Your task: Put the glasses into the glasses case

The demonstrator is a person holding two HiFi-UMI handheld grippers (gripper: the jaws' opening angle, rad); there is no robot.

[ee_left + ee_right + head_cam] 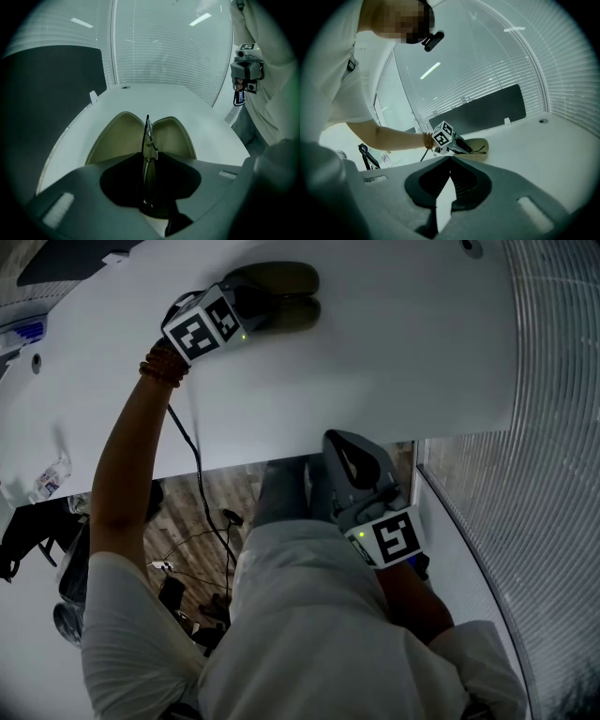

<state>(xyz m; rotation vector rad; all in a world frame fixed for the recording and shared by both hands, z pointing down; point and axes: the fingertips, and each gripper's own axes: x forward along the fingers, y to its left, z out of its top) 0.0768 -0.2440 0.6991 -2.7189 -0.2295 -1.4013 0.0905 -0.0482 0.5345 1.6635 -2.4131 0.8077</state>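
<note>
Glasses (148, 140) folded, standing edge-on; I'm pinching them between jaws of left gripper (149, 161). Am holding them over open glasses case (117, 138), front end lining up with crease between two olive halves. Can't tell if glasses are touching case. Case is lying spread open on white table (375, 352), toward far side. Left gripper is pointing steeply down at case. Right gripper (450, 161) is hanging at near table edge, well apart from case, jaws pressed together, gripping nothing.

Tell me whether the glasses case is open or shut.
Open: the glasses case shows two olive halves spread apart on the table.
</note>
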